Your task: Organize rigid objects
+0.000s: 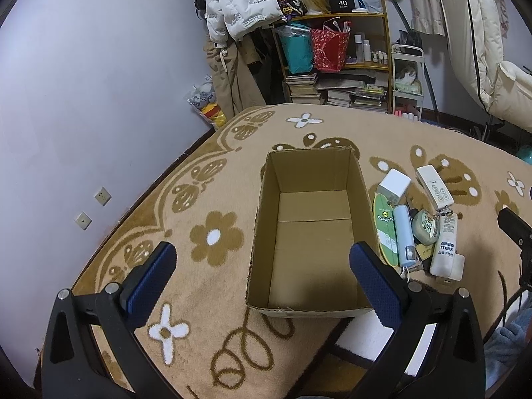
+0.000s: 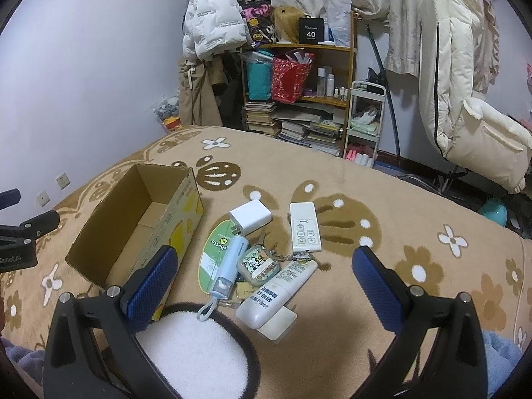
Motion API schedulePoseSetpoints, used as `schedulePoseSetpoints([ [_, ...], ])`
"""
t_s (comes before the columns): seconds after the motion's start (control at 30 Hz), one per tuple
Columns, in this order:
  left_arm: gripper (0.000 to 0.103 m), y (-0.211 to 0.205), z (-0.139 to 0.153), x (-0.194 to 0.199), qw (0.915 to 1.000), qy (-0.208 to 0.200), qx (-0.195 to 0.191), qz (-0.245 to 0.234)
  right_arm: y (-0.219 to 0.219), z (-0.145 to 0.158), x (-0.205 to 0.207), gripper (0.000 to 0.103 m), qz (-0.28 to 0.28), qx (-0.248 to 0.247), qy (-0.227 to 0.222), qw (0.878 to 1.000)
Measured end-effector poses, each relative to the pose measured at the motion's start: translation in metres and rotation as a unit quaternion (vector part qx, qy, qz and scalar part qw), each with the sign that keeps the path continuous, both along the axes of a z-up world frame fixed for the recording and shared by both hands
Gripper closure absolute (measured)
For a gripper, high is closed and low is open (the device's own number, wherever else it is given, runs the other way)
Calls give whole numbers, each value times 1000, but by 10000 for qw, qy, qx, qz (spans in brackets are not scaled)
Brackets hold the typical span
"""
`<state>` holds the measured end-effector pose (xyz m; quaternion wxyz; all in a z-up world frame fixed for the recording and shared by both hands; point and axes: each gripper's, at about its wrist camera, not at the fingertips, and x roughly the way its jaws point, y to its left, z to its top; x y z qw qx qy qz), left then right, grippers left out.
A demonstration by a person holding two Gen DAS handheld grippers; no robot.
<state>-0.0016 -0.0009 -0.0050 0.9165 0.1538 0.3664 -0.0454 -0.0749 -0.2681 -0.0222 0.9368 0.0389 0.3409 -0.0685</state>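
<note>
Pale lilac wall (image 1: 83, 76) at left, two sockets (image 1: 102, 196) low on it. Beige blanket (image 1: 206, 199) with brown flower and butterfly pattern covers bed. Wooden shelf (image 2: 332, 50) at back: stacked books (image 2: 262, 116) at bottom, red bag (image 2: 289, 79), teal bag, small bottles. White puffer jacket (image 2: 212, 26) hangs left of shelf. White narrow cart (image 2: 365, 123) right of shelf. Cream padded coat (image 2: 459, 99) hangs at right. Light dim, indoor.
</note>
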Motion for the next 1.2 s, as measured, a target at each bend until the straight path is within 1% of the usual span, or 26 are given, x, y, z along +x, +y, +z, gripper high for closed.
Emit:
schedulePoseSetpoints([
  [0.53,0,0,2,0,10000,-42,56,31,1,-1,0,0,-16,-7,-2,10000],
  [1.2,0,3,3,1,10000,-36,30,83,0,-1,0,0,-28,-20,11,10000],
])
